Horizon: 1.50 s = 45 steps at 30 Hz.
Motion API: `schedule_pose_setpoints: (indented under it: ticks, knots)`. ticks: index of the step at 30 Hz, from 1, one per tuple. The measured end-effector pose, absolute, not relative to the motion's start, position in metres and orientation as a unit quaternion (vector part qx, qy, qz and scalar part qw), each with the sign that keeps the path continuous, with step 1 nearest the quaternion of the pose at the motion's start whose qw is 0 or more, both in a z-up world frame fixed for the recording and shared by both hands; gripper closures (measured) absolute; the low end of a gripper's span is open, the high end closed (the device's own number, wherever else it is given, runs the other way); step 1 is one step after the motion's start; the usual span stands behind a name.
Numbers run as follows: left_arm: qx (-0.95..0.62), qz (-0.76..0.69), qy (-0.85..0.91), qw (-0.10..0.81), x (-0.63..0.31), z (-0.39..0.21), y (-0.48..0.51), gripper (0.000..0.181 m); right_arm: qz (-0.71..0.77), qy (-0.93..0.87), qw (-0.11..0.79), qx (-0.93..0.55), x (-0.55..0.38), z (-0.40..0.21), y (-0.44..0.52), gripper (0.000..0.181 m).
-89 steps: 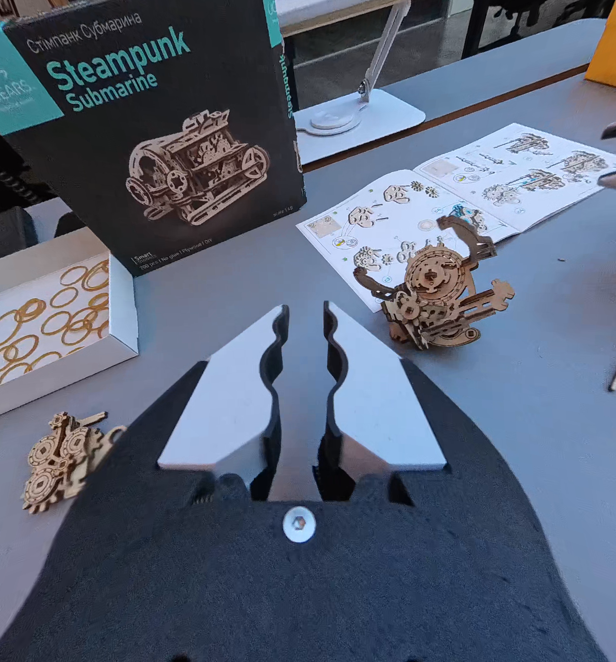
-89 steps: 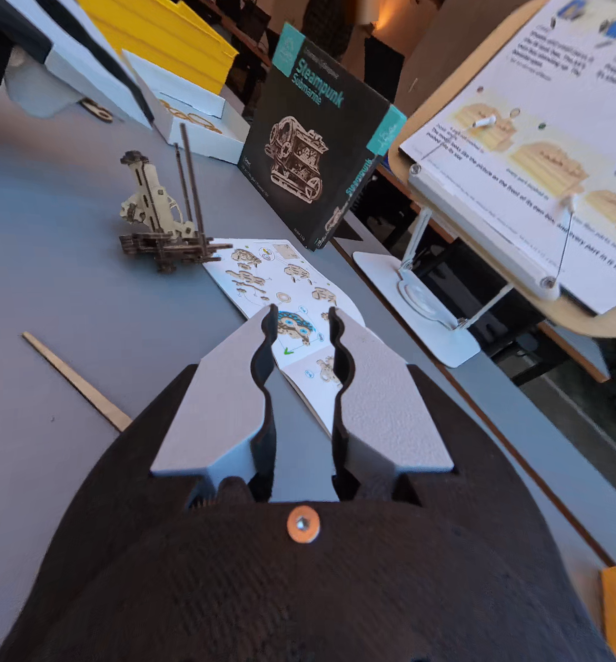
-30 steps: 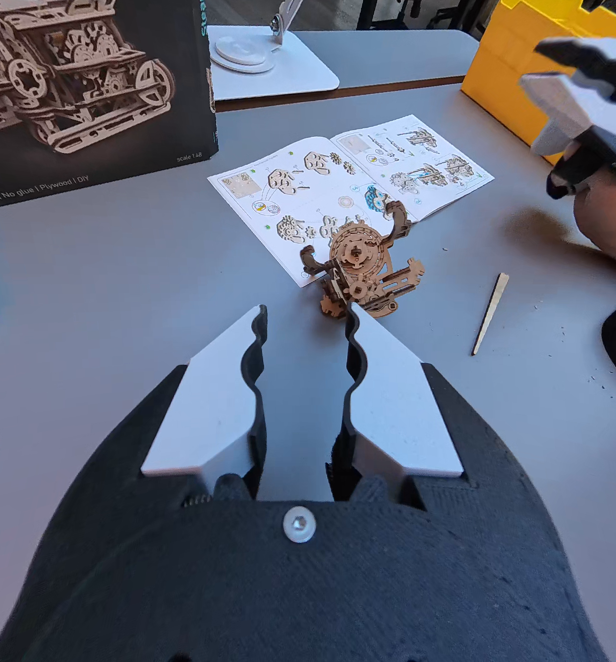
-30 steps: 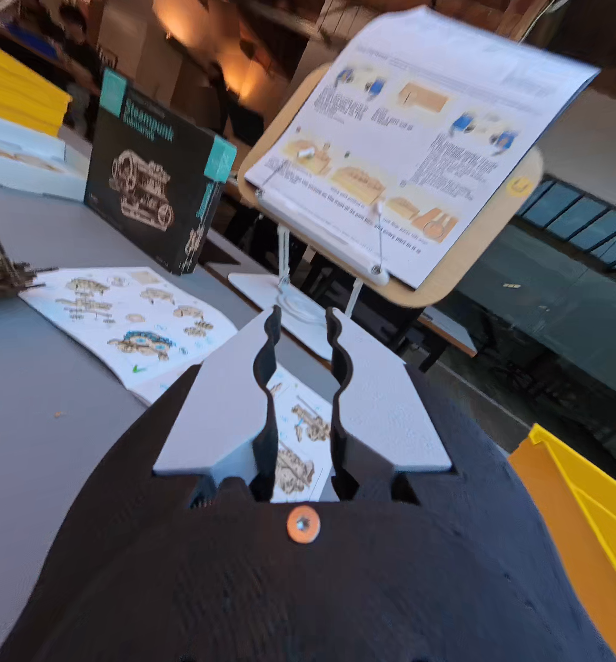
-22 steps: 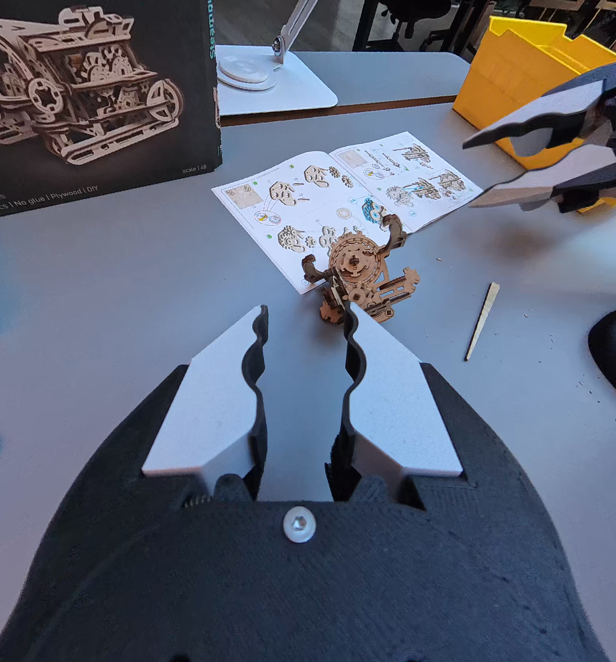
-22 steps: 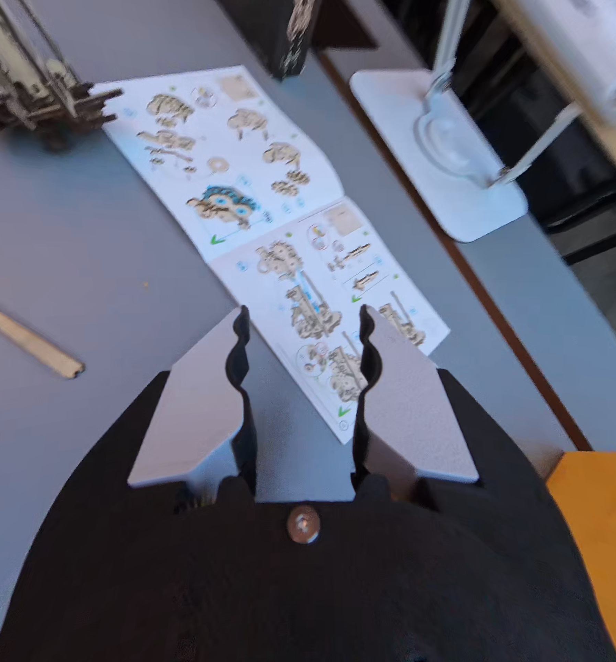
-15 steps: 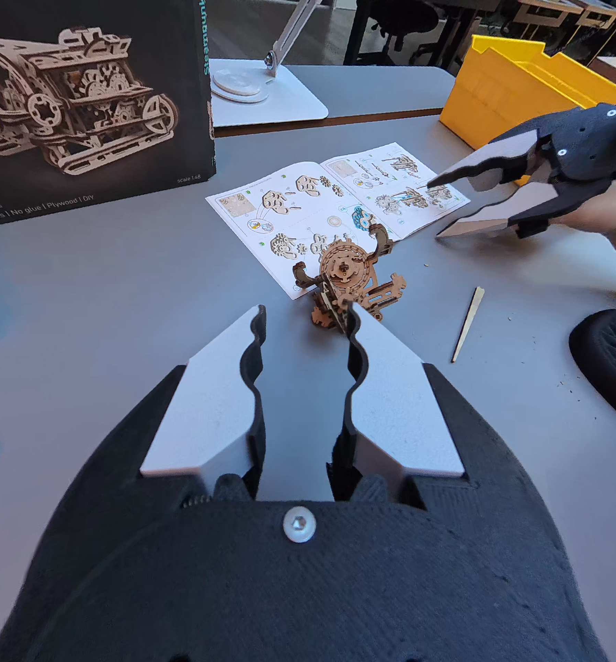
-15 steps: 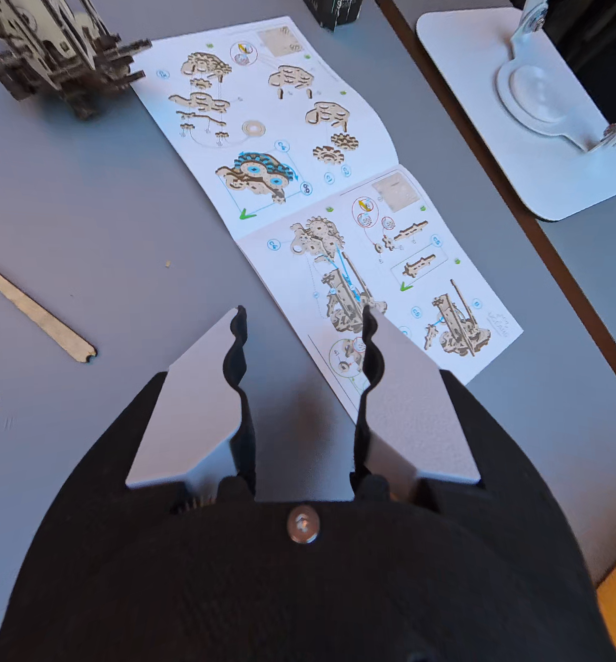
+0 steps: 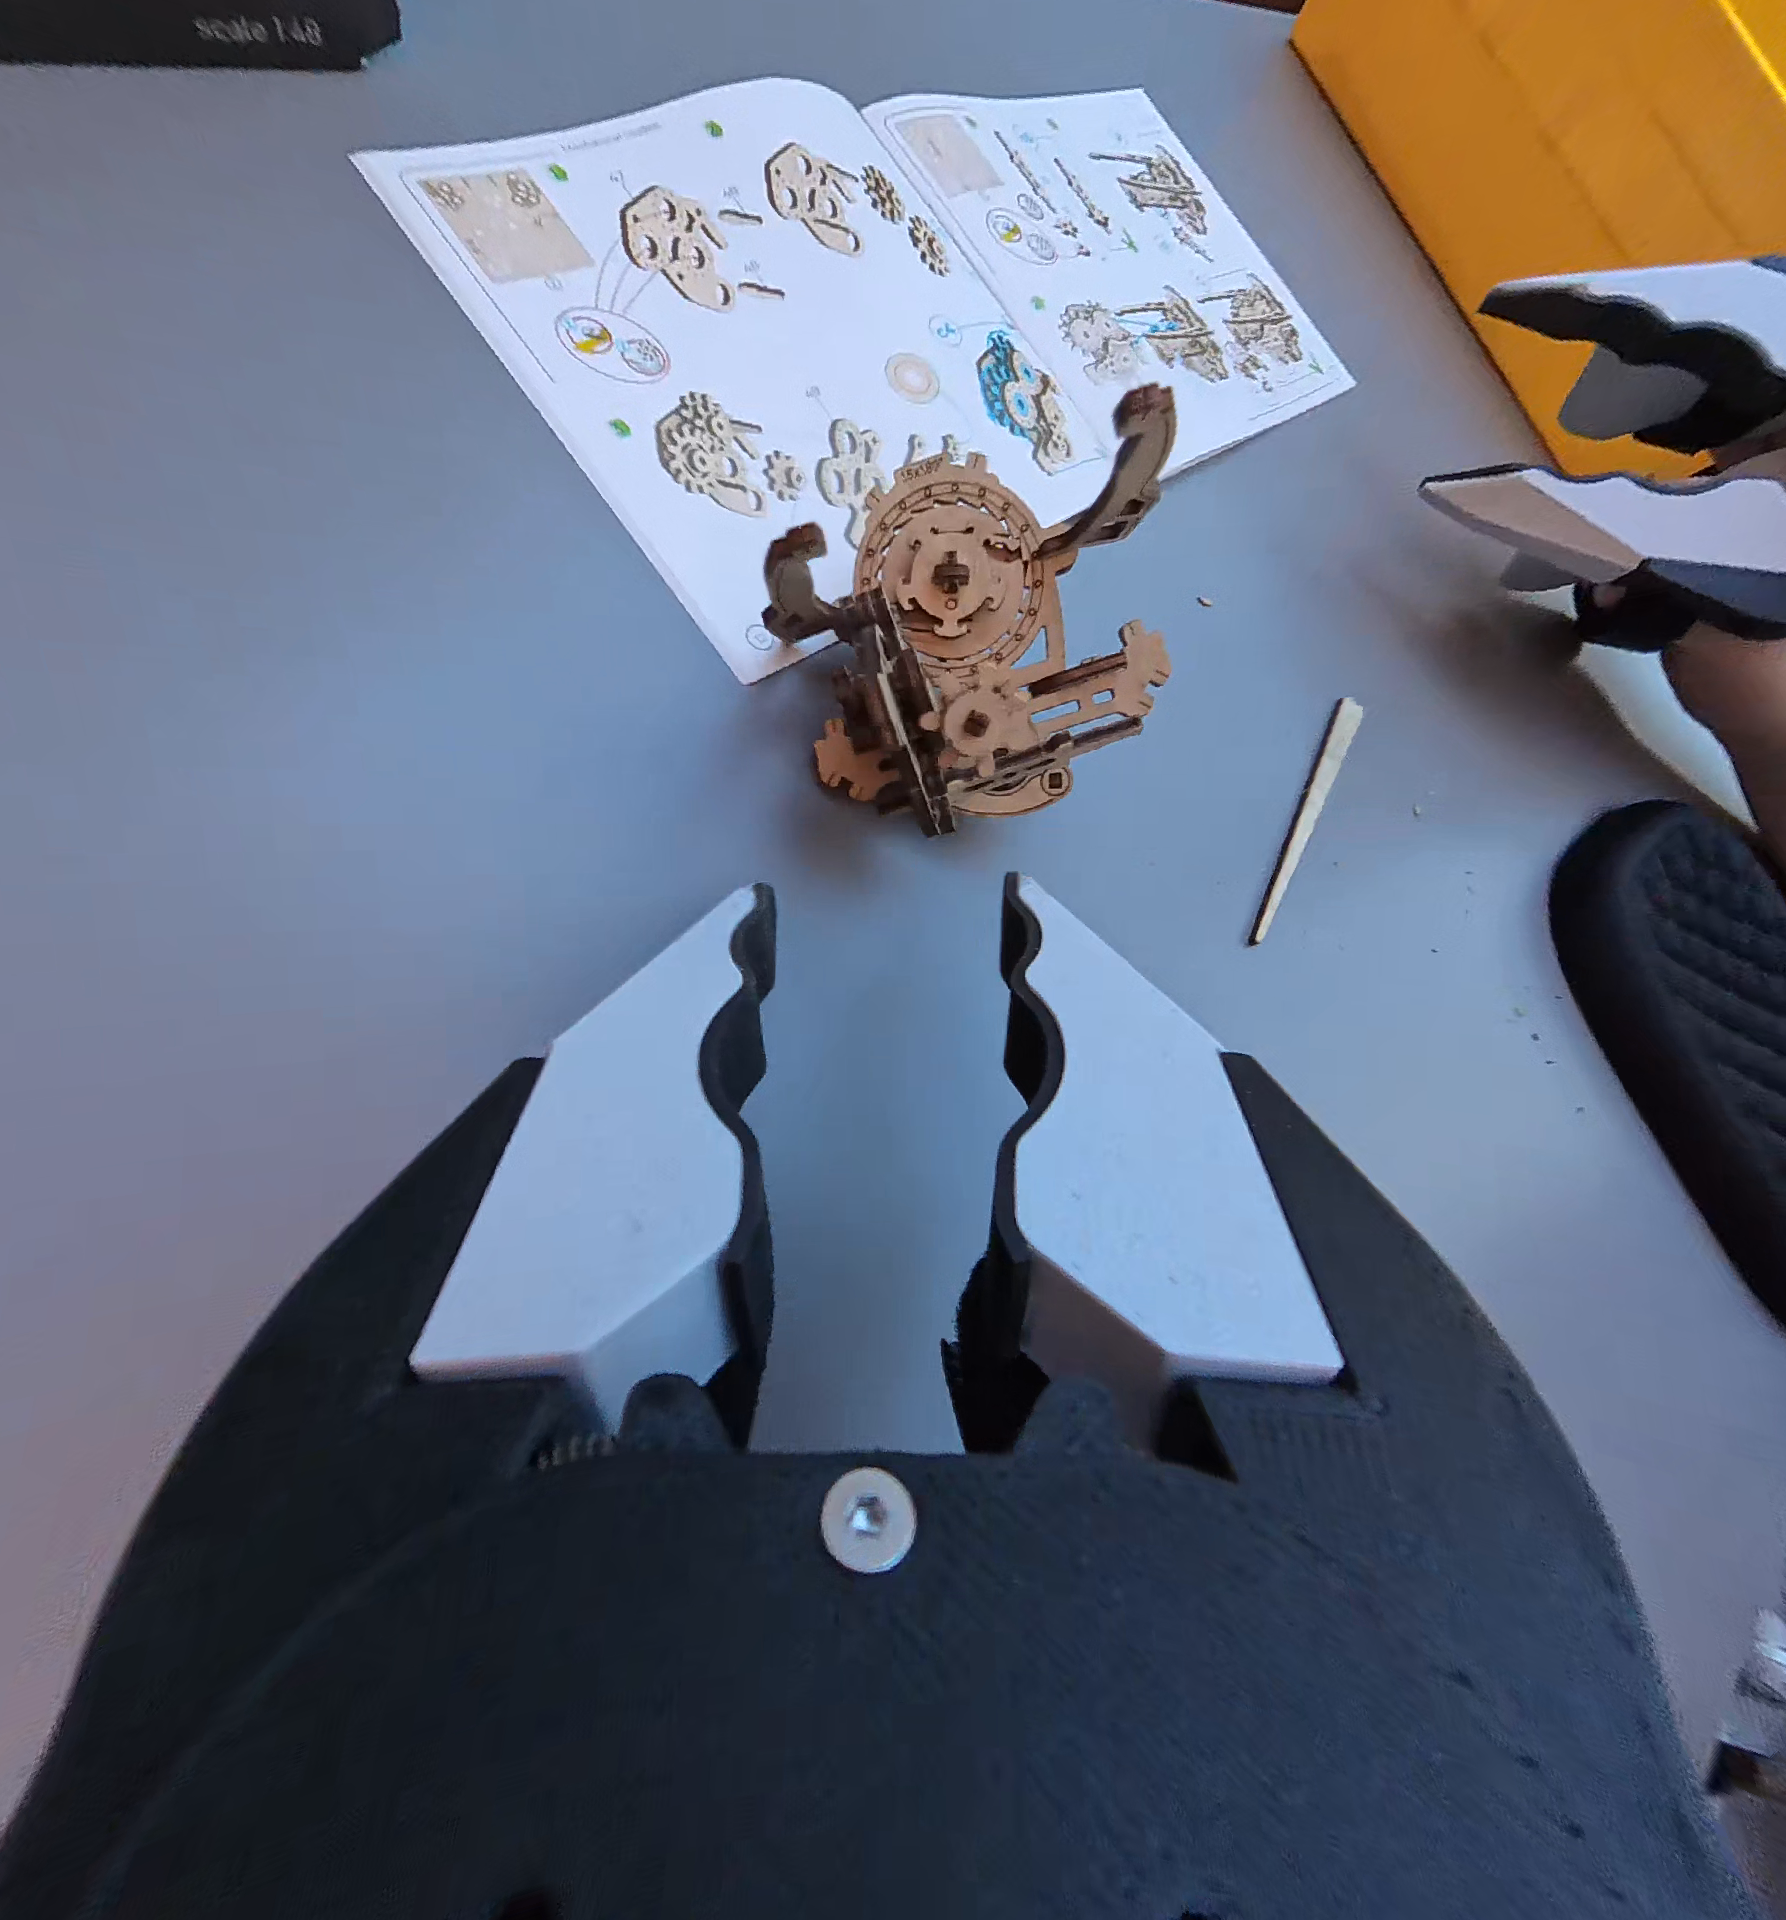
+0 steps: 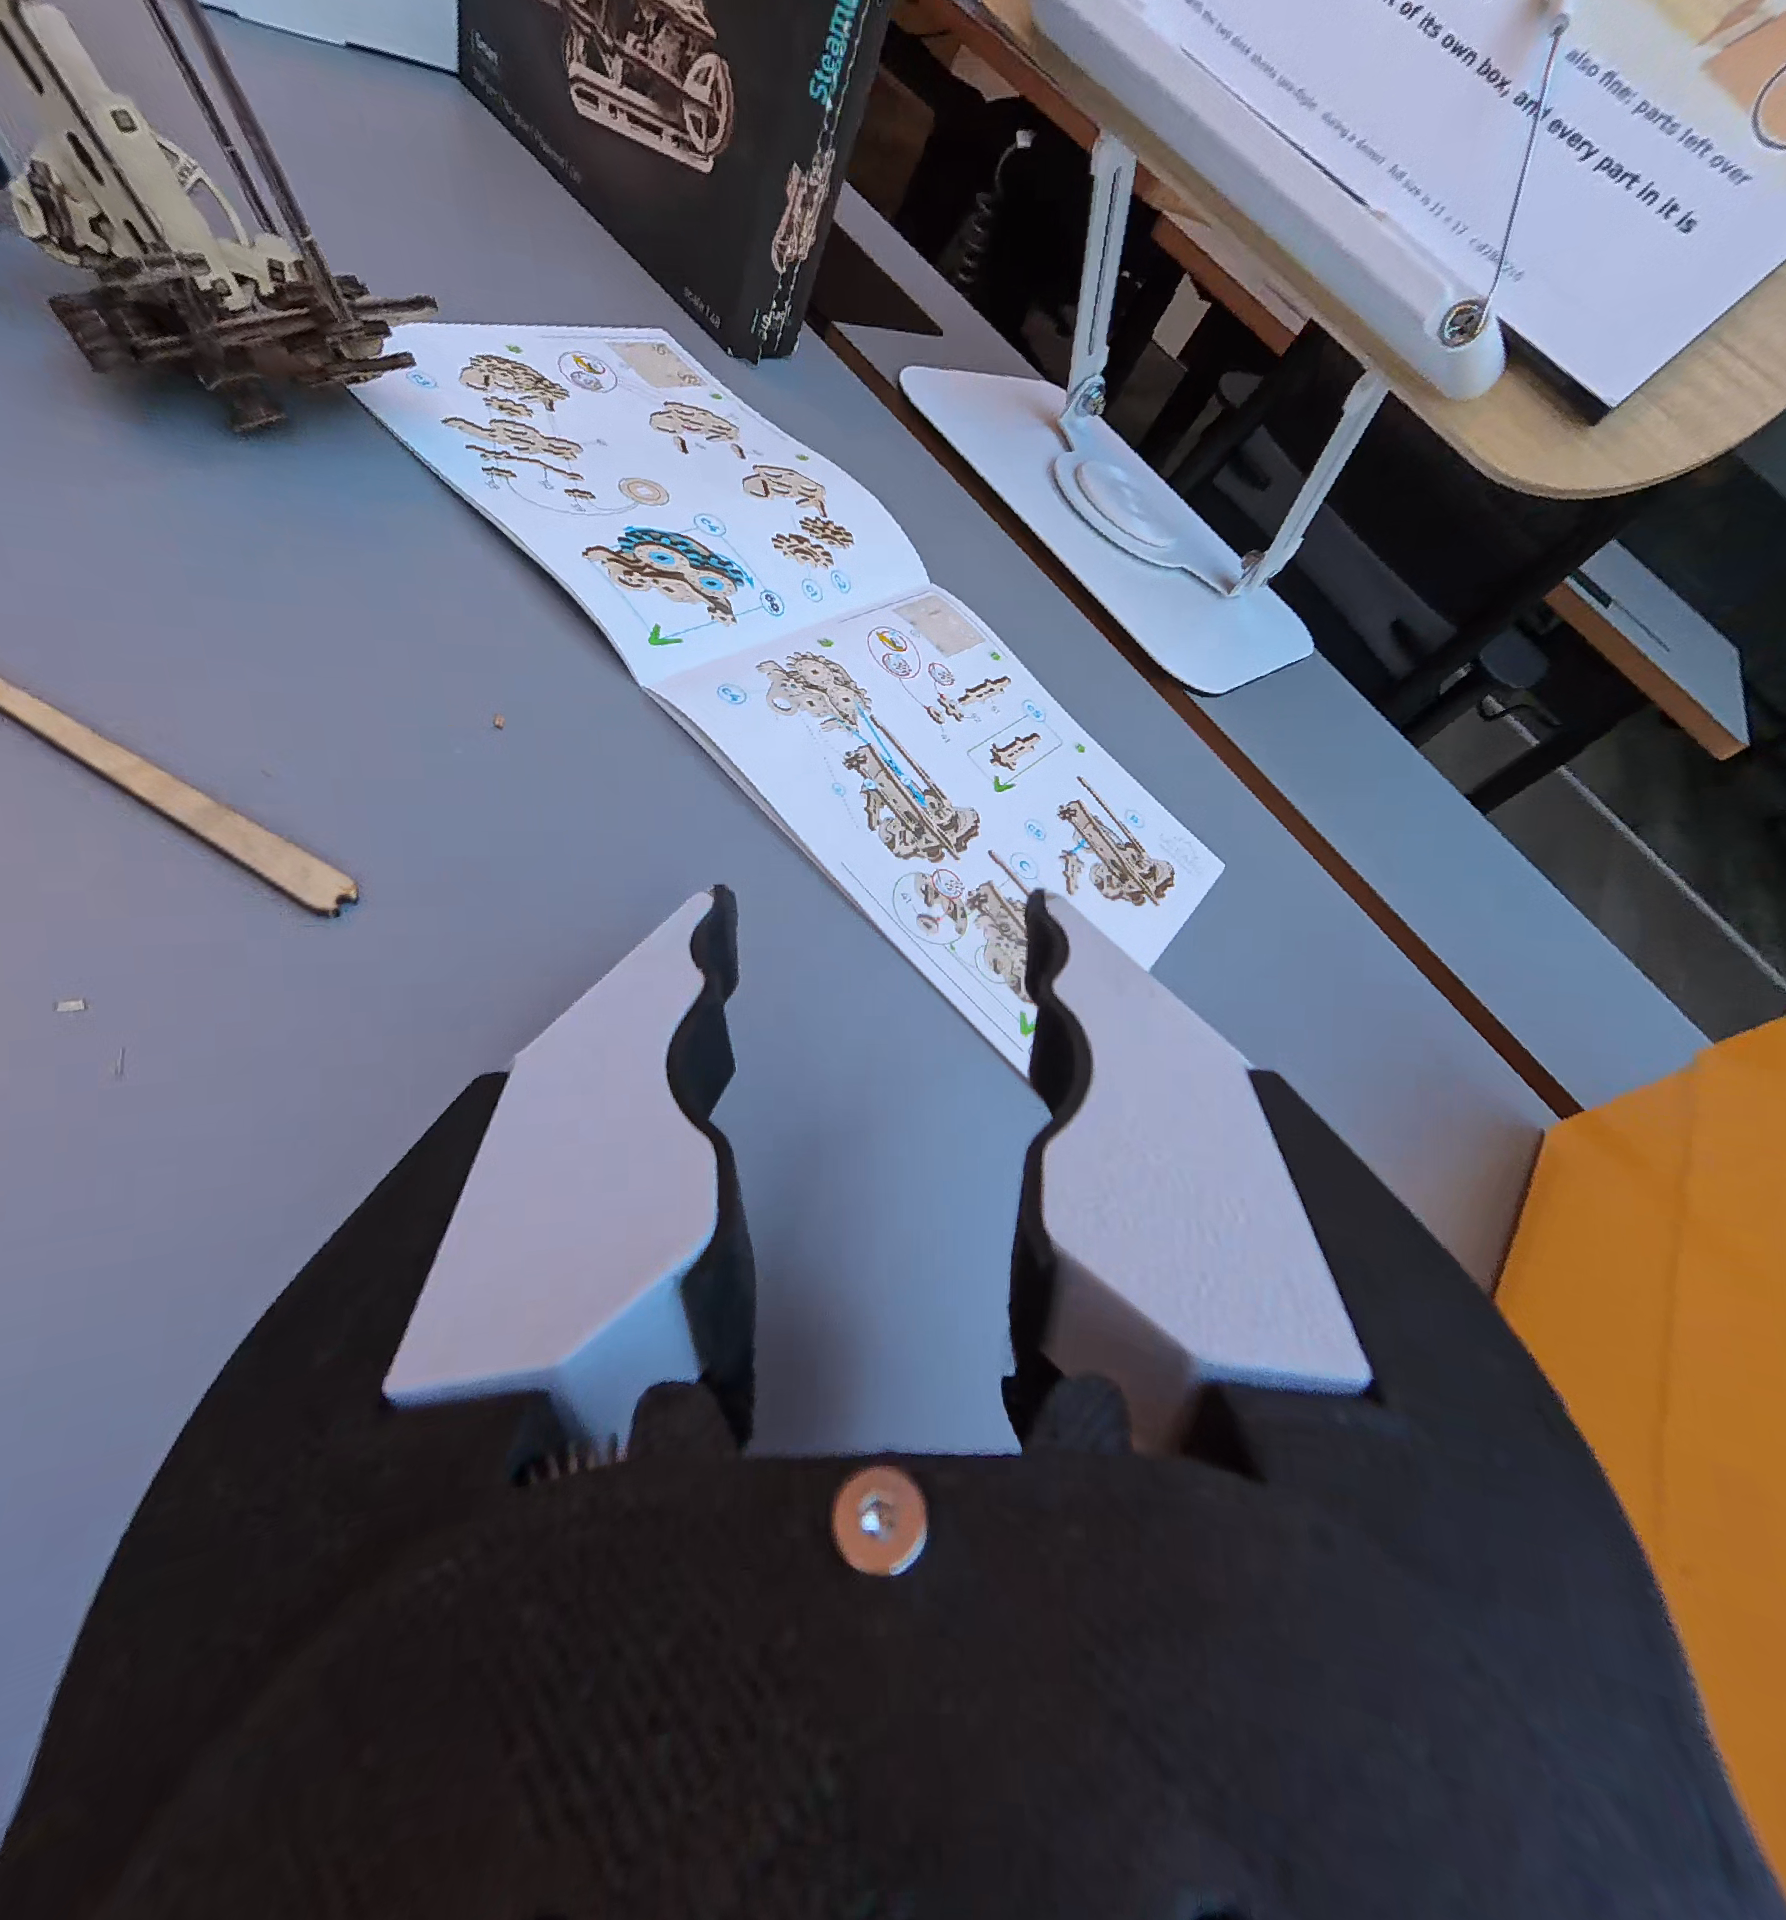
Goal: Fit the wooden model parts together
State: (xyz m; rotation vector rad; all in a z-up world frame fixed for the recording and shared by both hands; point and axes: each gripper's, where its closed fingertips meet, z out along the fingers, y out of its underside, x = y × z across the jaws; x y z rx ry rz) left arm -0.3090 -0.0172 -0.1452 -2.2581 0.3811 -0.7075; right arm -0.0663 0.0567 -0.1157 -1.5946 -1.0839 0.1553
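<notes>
A half-built wooden gear model (image 9: 956,644) stands on the grey table, partly on the open instruction booklet (image 9: 816,312). My left gripper (image 9: 884,904) is open and empty, just short of the model and pointing at it. A thin wooden stick (image 9: 1304,821) lies to the model's right. My right gripper (image 10: 873,914) is open and empty over the booklet's near corner (image 10: 972,831); it also shows in the left wrist view (image 9: 1637,436). In the right wrist view the model (image 10: 193,270) stands at the far left, and the stick (image 10: 141,779) lies at the left.
A dark kit box (image 10: 681,135) stands behind the booklet. A white-based document stand (image 10: 1107,520) holds a printed sheet at the table's far edge. A yellow bin (image 9: 1554,177) sits at the right. A black padded object (image 9: 1720,1060) lies at the right edge.
My left gripper has tilted down and come closer to the model. My right gripper has swung down from the document stand, opened wider and now sits low by the booklet's corner.
</notes>
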Motion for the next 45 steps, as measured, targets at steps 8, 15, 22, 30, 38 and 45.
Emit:
schedule_pose_setpoints:
  ticks: [8,15,22,30,38,45]
  knots:
    - [-0.868,-0.314,0.117,0.367,-0.304,-0.142,-0.013,0.152,0.038,-0.483,0.573,-0.661,-0.072,-0.119,0.059,0.130]
    - [-0.864,-0.333,0.113,0.360,-0.300,-0.146,-0.012,0.155,0.022,-0.505,0.569,-0.649,-0.075,-0.123,0.059,0.133]
    - [-0.860,-0.334,0.103,0.373,-0.295,-0.144,-0.010,0.159,0.002,-0.526,0.563,-0.637,-0.078,-0.128,0.058,0.133]
    - [-0.866,-0.318,0.102,0.372,-0.290,-0.151,-0.008,0.169,-0.008,-0.537,0.562,-0.629,-0.079,-0.131,0.057,0.133]
    - [-0.859,-0.339,0.089,0.372,-0.292,-0.148,-0.007,0.177,-0.018,-0.548,0.559,-0.622,-0.081,-0.134,0.055,0.134]
    - [-0.859,-0.347,0.085,0.368,-0.292,-0.148,-0.008,0.177,-0.019,-0.548,0.559,-0.622,-0.081,-0.134,0.055,0.134]
